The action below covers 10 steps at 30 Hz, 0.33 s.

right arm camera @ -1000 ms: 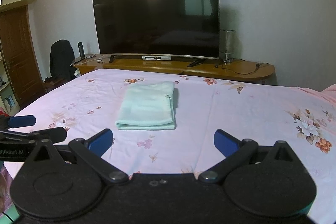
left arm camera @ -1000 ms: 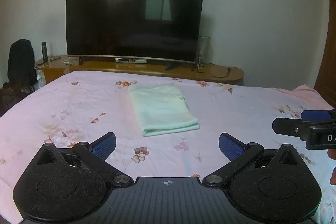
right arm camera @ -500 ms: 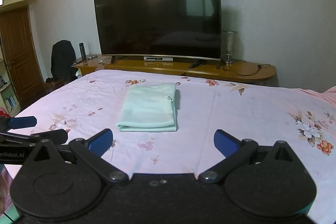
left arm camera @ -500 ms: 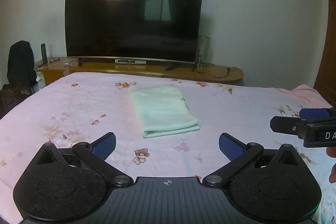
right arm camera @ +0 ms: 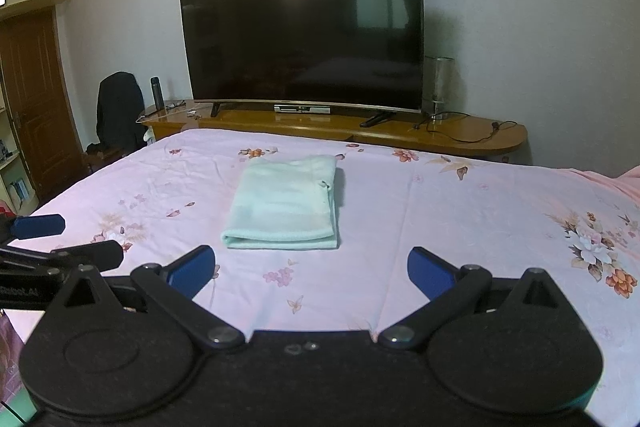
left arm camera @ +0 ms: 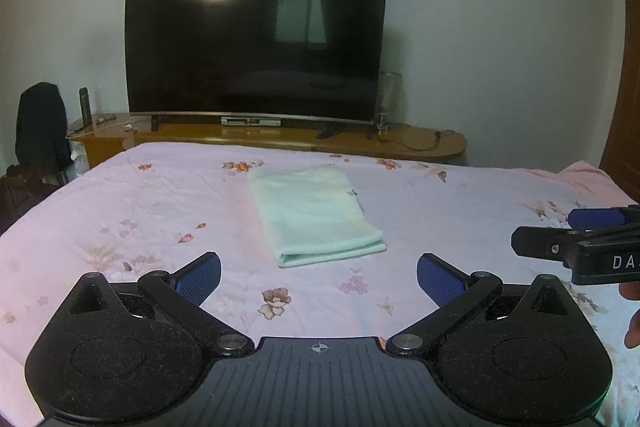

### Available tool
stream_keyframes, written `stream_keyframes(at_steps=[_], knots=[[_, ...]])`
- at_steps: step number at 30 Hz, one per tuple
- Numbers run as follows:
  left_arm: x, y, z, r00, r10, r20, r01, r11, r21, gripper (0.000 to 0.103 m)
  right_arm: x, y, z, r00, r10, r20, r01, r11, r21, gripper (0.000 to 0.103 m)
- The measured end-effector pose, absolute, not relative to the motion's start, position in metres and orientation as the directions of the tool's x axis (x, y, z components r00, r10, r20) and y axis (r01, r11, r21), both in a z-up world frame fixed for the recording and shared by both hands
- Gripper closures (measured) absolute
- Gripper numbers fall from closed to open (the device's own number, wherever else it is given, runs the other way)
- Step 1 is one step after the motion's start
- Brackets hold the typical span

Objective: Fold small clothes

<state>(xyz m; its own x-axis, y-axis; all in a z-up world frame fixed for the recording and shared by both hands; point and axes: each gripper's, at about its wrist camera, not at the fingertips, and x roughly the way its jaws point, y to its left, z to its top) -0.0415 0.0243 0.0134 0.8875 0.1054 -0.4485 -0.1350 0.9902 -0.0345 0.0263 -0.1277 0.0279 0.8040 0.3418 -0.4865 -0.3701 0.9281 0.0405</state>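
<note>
Bed [left arm camera: 120, 203] in pink floral sheet, wide across both views; behind it, dark television [left arm camera: 256, 43] on wooden stand [left arm camera: 420, 145]. Folded mint-green cloth [left arm camera: 316, 215] flat on bed centre, well ahead of both tools. Left tool [left arm camera: 319, 277] spread wide, holding nothing. Right tool [right arm camera: 312, 273] likewise wide, gripping nothing, low over sheet.

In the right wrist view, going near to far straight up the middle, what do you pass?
Right hand-held gripper, open → pink floral bedspread → folded mint cloth → wooden TV bench → dark television.
</note>
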Motion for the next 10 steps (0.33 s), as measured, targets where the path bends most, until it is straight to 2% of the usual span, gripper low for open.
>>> stream_keyframes(at_steps=[10], knots=[[-0.0439,0.0261,0.0179,0.901,0.101,-0.422,-0.122,0.992,-0.024,0.0,0.0373,-0.1252,0.0238,0.792,0.359,-0.493,-0.392,0.919,0.039,0.001]])
